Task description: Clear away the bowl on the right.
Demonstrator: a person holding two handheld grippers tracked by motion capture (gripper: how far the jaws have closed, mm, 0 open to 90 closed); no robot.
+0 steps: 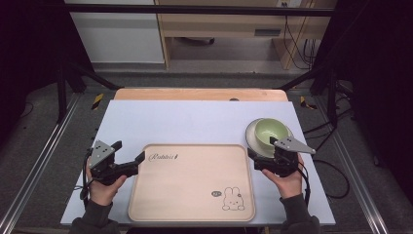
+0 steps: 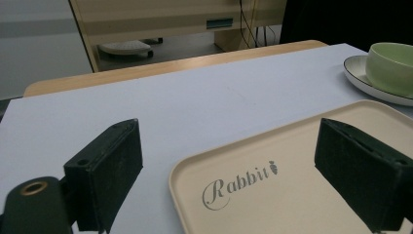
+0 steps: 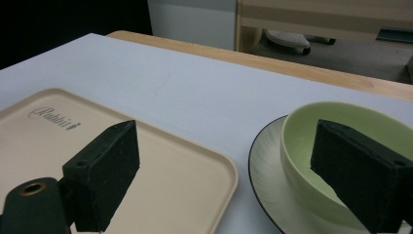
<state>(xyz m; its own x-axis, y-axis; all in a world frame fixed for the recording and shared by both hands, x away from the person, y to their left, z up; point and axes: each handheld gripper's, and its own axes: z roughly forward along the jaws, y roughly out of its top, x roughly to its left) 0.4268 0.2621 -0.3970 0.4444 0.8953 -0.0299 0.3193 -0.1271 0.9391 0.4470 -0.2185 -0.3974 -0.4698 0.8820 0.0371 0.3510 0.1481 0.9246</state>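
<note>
Claws (image 1: 130,157) (image 1: 256,157) gape beside tray (image 1: 190,204); bowl (image 1: 271,131) on plate (image 1: 252,138).

The far half of the worktop (image 1: 195,117) lies bare, open to a sweep from either side. The tray (image 1: 192,183) is flat with only a low raised rim, and nothing stands on it. The green bowl (image 1: 271,131) sits on a plate (image 1: 251,134) just off the tray's far right corner, leaving a narrow strip of worktop between. The right gripper (image 1: 258,158) hangs spread-fingered close to the bowl's near wall. The left gripper (image 1: 129,157), also spread, straddles the tray's left rim.
</note>
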